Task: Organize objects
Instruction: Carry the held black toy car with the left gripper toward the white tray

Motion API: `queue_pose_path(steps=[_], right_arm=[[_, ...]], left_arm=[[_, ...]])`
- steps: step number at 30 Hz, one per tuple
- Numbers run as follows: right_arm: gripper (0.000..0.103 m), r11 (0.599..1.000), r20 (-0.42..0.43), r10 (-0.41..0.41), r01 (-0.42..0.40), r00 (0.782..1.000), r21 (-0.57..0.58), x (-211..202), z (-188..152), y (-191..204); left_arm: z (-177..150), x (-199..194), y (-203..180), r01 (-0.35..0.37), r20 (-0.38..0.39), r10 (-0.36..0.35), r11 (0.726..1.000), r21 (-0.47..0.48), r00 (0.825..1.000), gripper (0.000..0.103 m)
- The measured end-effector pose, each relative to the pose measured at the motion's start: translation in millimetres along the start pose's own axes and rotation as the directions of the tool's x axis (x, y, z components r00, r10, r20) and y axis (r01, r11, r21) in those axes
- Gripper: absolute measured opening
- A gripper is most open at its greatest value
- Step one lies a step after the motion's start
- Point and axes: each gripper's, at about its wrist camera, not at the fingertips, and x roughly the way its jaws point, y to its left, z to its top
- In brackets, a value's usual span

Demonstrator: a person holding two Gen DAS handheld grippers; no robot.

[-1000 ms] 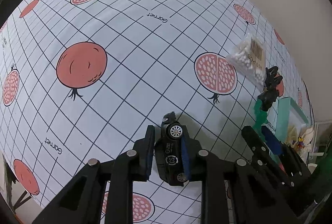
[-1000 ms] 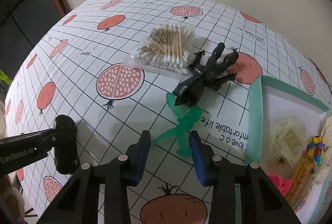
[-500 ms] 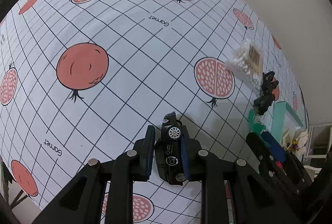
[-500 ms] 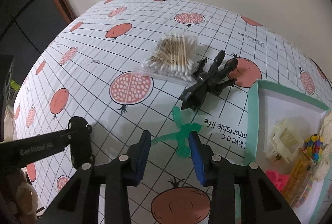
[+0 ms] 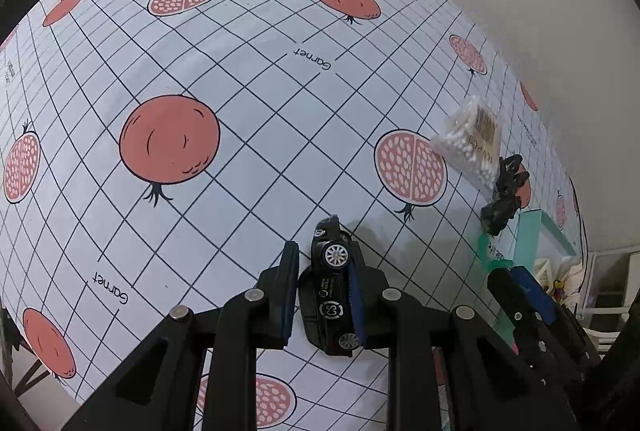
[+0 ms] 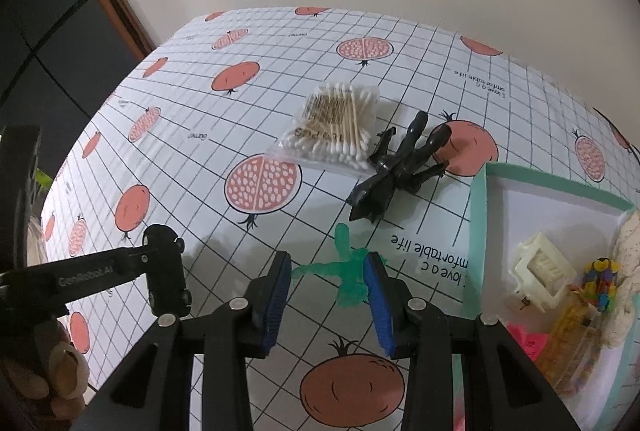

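Left gripper (image 5: 322, 273) clamps the black toy car (image 5: 330, 291); right gripper (image 6: 328, 281) stands wide around the green figure (image 6: 346, 271), beside the tray (image 6: 476, 231).

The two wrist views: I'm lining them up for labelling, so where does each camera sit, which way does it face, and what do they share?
Left wrist: sits behind the left gripper, looking forward and down at the tablecloth; its jaws clamp the black toy car.
Right wrist: sits behind the right gripper, facing the far wall; open jaws straddle the green figure; the tray lies to the right, a hand at lower left.
Shared: the car, cotton swab bag, black figure, green figure, tray.
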Motion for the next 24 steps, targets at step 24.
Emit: queue_pose_path(steps=[24], right_arm=[[0.04,0.999,0.105,-0.043,0.039,0.994,0.036,-58,7,-31]], left_arm=[[-2,-44,-62,0.096,0.065,-0.101,0.993,0.075,0.993,0.024]])
